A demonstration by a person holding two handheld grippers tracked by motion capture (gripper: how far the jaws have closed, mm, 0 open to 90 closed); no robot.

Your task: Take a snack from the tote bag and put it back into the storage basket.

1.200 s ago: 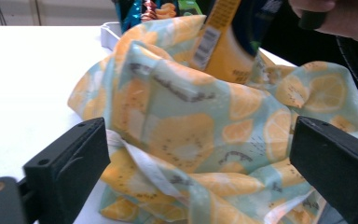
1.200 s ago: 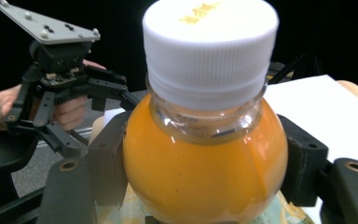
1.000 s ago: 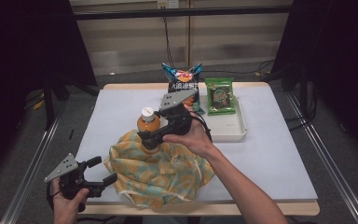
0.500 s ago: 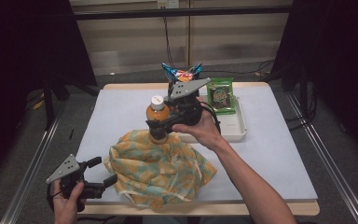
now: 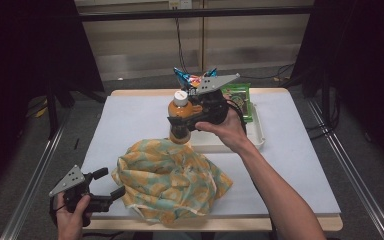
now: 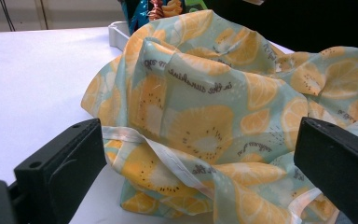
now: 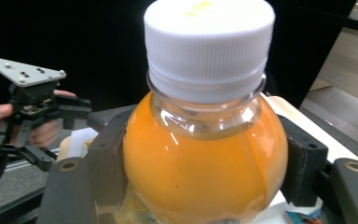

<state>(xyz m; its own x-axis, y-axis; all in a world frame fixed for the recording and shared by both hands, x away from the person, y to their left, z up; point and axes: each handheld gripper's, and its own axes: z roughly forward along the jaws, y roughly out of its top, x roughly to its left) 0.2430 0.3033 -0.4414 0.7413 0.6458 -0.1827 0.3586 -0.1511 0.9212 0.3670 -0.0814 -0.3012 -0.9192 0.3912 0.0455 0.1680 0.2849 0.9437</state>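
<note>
While the right gripper [image 5: 180,121] clamps the orange juice bottle [image 7: 205,154], keep it upright toward the white tray [image 5: 258,140] at two o'clock. Left gripper [image 5: 111,183] gapes empty beside the fruit-print bag [image 5: 170,180].

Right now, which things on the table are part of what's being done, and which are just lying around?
In the job:
- orange drink bottle, clamped in the right tongs
- fruit-print cloth bag
- left tongs, open beside the bag

Lying about:
- white tray
- green packet
- blue snack bag
</note>
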